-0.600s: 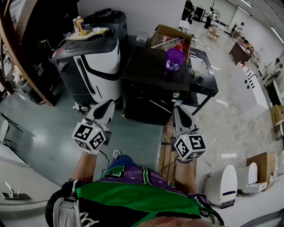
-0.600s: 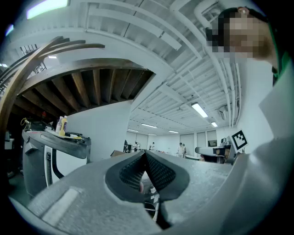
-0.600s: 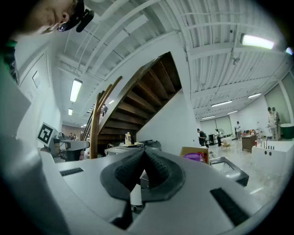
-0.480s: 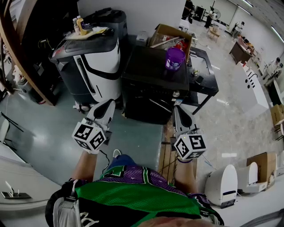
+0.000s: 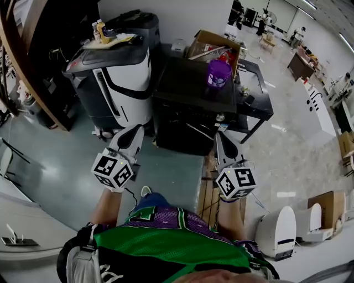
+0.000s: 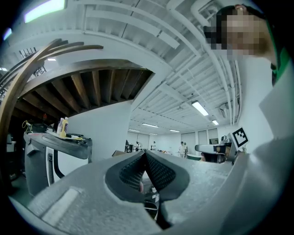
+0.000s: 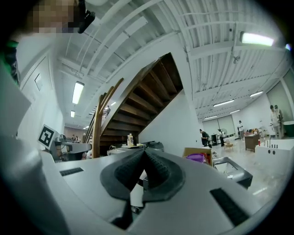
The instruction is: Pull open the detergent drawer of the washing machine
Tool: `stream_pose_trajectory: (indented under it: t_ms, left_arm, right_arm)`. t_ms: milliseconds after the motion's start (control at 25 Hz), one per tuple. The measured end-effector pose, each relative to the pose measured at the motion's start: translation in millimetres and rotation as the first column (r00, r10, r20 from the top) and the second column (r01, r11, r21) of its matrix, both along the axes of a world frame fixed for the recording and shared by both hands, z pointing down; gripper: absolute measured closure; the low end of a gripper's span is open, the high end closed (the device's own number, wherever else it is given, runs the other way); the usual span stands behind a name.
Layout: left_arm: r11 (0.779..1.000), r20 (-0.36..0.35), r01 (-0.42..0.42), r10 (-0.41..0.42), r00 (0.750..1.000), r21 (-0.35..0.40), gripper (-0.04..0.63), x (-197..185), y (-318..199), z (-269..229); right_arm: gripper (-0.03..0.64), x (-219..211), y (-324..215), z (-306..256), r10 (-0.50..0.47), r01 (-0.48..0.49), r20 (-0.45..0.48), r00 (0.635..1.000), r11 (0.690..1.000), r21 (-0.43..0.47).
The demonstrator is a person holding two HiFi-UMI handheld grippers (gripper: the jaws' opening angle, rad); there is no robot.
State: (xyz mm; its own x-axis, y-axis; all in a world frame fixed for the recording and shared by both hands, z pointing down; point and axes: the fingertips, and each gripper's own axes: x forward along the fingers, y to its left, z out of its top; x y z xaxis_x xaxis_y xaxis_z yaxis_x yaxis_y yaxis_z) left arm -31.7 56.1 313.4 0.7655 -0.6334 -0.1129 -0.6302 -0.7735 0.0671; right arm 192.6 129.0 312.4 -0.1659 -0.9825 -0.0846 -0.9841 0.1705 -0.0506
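Floor (image 5: pixel 50 166) glossy grey-green at left, pale speckled tile (image 5: pixel 293 149) at right. Plain white wall (image 5: pixel 182 16) behind. Wooden staircase (image 7: pixel 147 92), dark open underside, beside a white wall. White ribbed ceiling (image 6: pixel 138 27), strip lights (image 7: pixel 257 39) lit. Open cardboard box (image 5: pixel 207 41) near wall. White cabinet (image 5: pixel 312 108) far right; open hall beyond, people small and distant.

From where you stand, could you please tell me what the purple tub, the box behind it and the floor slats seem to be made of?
Purple tub: likely plastic, glossy and evenly coloured, with a moulded lid.
Box: cardboard, matt brown with folded flaps.
Slats: probably bare wood, brown boards with gaps between; the grain is too small to tell.
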Motion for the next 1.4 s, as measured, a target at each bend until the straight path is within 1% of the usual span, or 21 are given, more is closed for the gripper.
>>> stream_pose_trajectory:
  t_ms: [160,320,400,680,840,1120,1400]
  left_arm:
    - [1.000,0.001,0.003,-0.003,1.000,-0.003,0.580,-1.5,-2.4,0.2]
    - [1.000,0.007,0.006,-0.006,1.000,-0.012,0.580,-3.2,-8.2,2.4]
    - [1.000,0.014,0.010,-0.010,1.000,-0.022,0.580,-5.6,-12.2,5.4]
    - [0.998,0.024,0.035,-0.034,0.999,-0.045,0.580,-17.9,-41.2,5.8]
    - [0.998,0.013,0.039,-0.039,0.999,-0.049,0.580,-30.4,-68.0,-0.2]
    - [0.999,0.006,0.034,-0.034,0.999,-0.015,0.580,-60.4,-131.4,-11.7]
    - [1.000,0.005,-0.010,0.010,1.000,-0.008,0.580,-77.8,-196.6,-15.0]
  right_arm:
    - [0.618,-5.3,-4.1,-1.3,-0.024,0.024,-0.002,1.000,1.000,-0.002]
    - [0.617,-11.6,-13.2,-0.4,-0.059,0.059,0.016,0.998,0.998,-0.005]
    - [0.617,-16.4,-19.7,0.4,-0.071,0.071,0.007,0.997,0.997,-0.009]
    - [0.617,-26.5,-50.3,-9.1,-0.072,0.071,0.032,0.997,0.997,0.006]
    - [0.617,-37.0,-78.4,-18.8,-0.070,0.068,0.050,0.996,0.997,0.023]
    - [0.615,-67.5,-139.9,-33.1,-0.048,0.047,0.039,0.998,0.998,0.048]
    - [0.615,-82.7,-198.5,-38.8,0.011,-0.013,0.040,0.999,0.999,0.050]
